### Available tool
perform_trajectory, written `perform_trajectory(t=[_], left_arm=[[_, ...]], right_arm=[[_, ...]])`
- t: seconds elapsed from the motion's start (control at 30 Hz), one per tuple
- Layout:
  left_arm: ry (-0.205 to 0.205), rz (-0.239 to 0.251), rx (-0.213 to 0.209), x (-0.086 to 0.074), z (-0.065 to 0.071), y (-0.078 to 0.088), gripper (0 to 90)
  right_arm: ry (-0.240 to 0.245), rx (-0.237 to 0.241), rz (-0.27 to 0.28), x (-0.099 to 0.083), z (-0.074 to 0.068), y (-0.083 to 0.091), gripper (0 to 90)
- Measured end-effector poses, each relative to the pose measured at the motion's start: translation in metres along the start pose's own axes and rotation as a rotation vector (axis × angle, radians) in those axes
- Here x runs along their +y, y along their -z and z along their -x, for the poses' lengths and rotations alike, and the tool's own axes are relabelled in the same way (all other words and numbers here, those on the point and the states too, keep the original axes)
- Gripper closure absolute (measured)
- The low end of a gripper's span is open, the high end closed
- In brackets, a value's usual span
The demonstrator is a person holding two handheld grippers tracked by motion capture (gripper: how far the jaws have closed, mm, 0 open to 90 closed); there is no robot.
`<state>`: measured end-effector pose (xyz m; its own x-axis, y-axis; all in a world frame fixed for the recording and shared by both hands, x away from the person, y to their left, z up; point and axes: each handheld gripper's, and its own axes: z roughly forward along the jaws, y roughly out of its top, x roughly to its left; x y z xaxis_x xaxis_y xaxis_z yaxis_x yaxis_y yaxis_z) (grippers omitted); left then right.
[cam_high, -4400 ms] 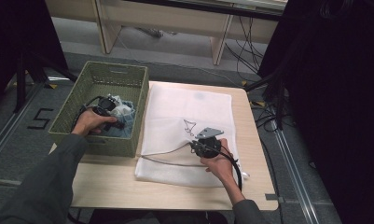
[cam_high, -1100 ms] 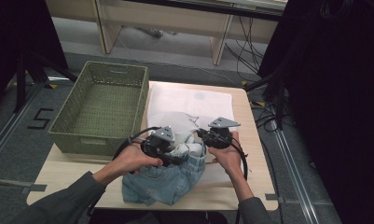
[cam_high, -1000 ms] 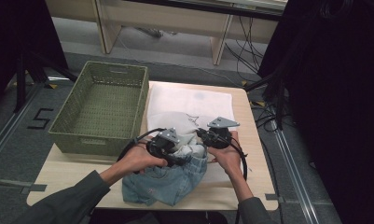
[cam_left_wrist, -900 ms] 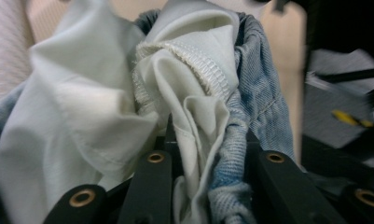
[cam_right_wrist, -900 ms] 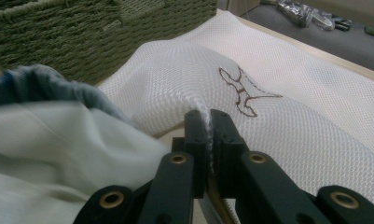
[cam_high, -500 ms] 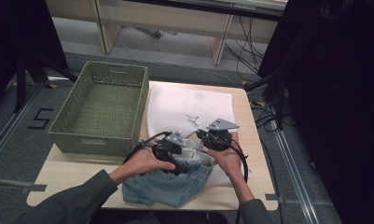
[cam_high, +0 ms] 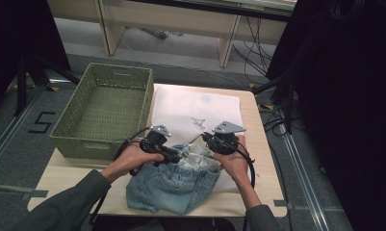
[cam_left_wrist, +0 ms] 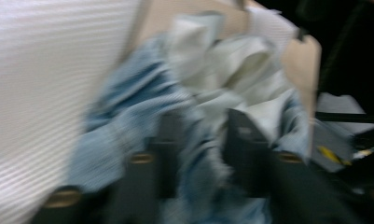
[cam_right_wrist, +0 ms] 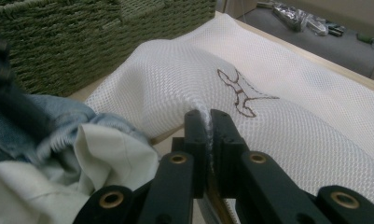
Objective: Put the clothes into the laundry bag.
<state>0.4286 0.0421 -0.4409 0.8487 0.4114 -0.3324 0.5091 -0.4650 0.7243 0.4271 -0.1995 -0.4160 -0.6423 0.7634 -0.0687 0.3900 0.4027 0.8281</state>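
Denim shorts going into the white mesh laundry bag — mouth held, garment gripped.

In the high view's lower middle, the left tool [cam_high: 173, 155] has just been closing its jaws, and in the left gripper view they are clamped on a bunched fold of the denim shorts [cam_left_wrist: 198, 154], which lie crumpled on the bench [cam_high: 75, 180] just under the bag's near edge. The right tool [cam_right_wrist: 207, 122] is pinched tight on a ridge of the mesh laundry bag [cam_right_wrist: 287, 130], lifting it. To do this well, I judge the right tool should raise that edge higher to open a real gap, while the left feeds the shorts in waistband first — low and toward the upper frame, away from the green woven basket [cam_high: 106, 108].
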Motion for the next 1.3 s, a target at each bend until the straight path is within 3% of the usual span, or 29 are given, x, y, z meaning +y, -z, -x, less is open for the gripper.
perform_trajectory(t=[0.07, 0.1, 0.3, 0.33, 0.47, 0.53, 0.6, 0.67, 0.7, 0.77, 0.83, 0.93, 0.97, 1.03, 1.1, 1.13, 1.2, 1.3], left_arm=[[-0.021, -0.003, 0.019, 0.003, 0.007, -0.012, 86.2], [-0.021, 0.003, 0.021, 0.003, 0.011, -0.018, 88.3], [-0.098, -0.04, 0.027, 0.007, 0.03, -0.044, 88.6], [-0.108, -0.042, 0.035, 0.008, 0.03, -0.043, 88.5], [-0.126, 0.023, 0.074, 0.015, 0.032, -0.021, 84.9], [-0.16, 0.04, 0.108, 0.021, 0.032, -0.004, 78.6], [-0.165, 0.041, 0.142, 0.024, 0.031, 0.009, 66.2], [-0.164, 0.027, 0.195, 0.026, 0.025, 0.019, 53.4], [-0.13, 0.031, 0.216, 0.025, 0.021, 0.022, 48.0], [-0.113, 0.013, 0.212, 0.025, 0.011, 0.02, 39.1], [-0.078, -0.003, 0.196, 0.022, 0.001, 0.008, 32.6], [-0.057, -0.087, 0.136, 0.016, -0.009, -0.014, 27.9], [-0.047, -0.097, 0.131, 0.014, -0.01, -0.02, 28.3], [-0.099, -0.145, 0.16, 0.011, -0.009, -0.027, 36.7], [-0.169, -0.175, 0.192, 0.01, -0.007, -0.028, 58.9], [-0.186, -0.18, 0.209, 0.01, -0.005, -0.027, 64.3], [-0.222, -0.165, 0.235, 0.014, 0.005, -0.023, 69.9], [-0.27, -0.126, 0.224, 0.025, 0.024, -0.02, 71.0]], right_arm=[[0.002, -0.001, 0.001, 0.0, -0.001, 0.0, 86.9], [-0.002, 0.0, -0.002, 0.001, -0.002, 0.0, 86.9], [0.002, -0.005, 0.023, 0.004, -0.001, 0.004, 86.9], [0.03, 0.004, 0.026, 0.005, 0.002, 0.004, 86.9], [0.039, -0.014, 0.038, 0.005, 0.002, 0.005, 86.9], [0.034, -0.013, 0.032, 0.005, 0.002, 0.005, 86.9], [0.035, -0.015, 0.038, 0.004, 0.001, 0.004, 86.9], [0.02, -0.015, 0.037, 0.004, 0.0, 0.005, 86.8], [0.037, -0.007, 0.031, 0.005, 0.002, 0.005, 86.8], [0.031, -0.001, 0.02, 0.005, 0.001, 0.005, 86.7], [-0.005, -0.004, 0.014, 0.004, -0.002, 0.004, 86.7], [0.012, 0.001, 0.015, 0.005, -0.002, 0.003, 86.6], [0.014, 0.003, 0.01, 0.005, -0.002, 0.004, 86.6], [0.009, -0.003, 0.011, 0.005, -0.003, 0.003, 86.7], [0.013, 0.003, 0.005, 0.005, -0.002, 0.002, 86.7], [0.021, -0.004, 0.013, 0.004, -0.003, 0.001, 86.7], [0.018, -0.007, 0.01, 0.005, -0.004, 0.002, 86.7], [0.027, -0.013, 0.024, 0.006, -0.003, 0.002, 86.7]])
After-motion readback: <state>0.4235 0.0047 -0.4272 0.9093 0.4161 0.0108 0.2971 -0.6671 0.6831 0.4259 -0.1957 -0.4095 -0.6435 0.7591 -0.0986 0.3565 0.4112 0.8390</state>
